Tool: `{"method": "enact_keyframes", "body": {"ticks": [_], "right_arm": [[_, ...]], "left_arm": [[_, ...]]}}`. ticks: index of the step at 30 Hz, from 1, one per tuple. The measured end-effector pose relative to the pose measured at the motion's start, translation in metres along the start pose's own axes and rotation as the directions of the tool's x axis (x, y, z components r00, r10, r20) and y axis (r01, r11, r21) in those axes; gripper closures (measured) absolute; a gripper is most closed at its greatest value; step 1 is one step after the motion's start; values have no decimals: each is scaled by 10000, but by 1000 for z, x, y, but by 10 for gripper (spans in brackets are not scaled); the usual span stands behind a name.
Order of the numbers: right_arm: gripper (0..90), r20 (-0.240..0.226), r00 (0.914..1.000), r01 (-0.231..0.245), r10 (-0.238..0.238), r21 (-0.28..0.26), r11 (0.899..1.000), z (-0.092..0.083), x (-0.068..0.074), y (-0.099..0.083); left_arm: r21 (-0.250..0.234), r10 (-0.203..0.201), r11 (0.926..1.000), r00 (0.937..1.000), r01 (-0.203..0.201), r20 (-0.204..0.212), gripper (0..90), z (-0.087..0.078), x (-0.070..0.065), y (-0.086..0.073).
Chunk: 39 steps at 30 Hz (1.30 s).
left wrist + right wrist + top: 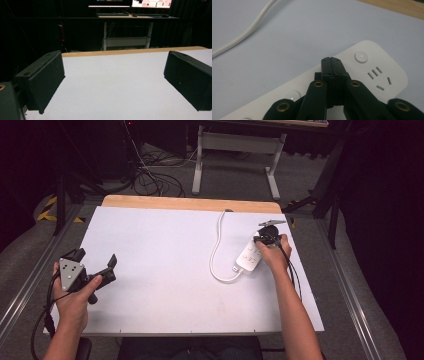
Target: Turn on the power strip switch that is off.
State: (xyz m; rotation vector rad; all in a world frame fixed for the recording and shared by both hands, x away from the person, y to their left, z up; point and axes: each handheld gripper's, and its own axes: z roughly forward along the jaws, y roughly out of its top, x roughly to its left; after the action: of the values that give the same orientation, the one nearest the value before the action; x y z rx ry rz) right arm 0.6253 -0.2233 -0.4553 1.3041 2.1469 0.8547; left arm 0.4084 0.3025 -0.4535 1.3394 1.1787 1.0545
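Note:
A white power strip (pixel 249 258) lies on the right part of the white table (pixel 160 280), and its white cable (pixel 215 247) loops to the left and runs up to the far edge. My right gripper (pixel 261 240) is over the strip's far end. In the right gripper view it (pixel 332 60) is shut with nothing between its jaws. Its tips are over the strip (pixel 387 66), close to a round button (pixel 361 56) and a socket (pixel 377 77). Whether they touch it I cannot tell. My left gripper (pixel 96 257) is held open near the table's left edge (pixel 113 77), with nothing in it.
A bare wooden strip (pixel 190 202) runs along the table's far edge. Behind it stand a white-legged desk (pixel 235 150) and loose cables on the floor (pixel 150 177). Metal rails run along both sides of the table. The cable (pixel 244 35) crosses the upper left of the right gripper view.

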Motion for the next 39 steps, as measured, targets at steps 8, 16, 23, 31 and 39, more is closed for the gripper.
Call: {"method": "enact_keyframes", "body": {"ticks": [8, 16, 23, 31, 39], "right_arm": [[900, -23, 10000, -50, 50, 111, 9999, -2, -1, 0], [900, 4, 10000, -77, 77, 70, 9999, -2, -1, 0], [900, 95, 9998, 168, -169, 97, 9998, -3, 2, 0], [900, -107, 9999, -123, 123, 33, 9999, -3, -1, -1], [900, 1, 10000, -87, 87, -25, 10000, -3, 0, -2]], "left_arm": [[11, 29, 10000, 10000, -29, 48, 38, 1, -1, 0], [3, -7, 10000, 10000, 7, 77, 38, 1, -1, 0], [10, 3, 10000, 10000, -3, 50, 38, 1, 0, 0], [5, -5, 10000, 10000, 5, 46, 38, 1, -1, 0], [1, -52, 10000, 10000, 52, 66, 38, 2, -1, 0]]}}
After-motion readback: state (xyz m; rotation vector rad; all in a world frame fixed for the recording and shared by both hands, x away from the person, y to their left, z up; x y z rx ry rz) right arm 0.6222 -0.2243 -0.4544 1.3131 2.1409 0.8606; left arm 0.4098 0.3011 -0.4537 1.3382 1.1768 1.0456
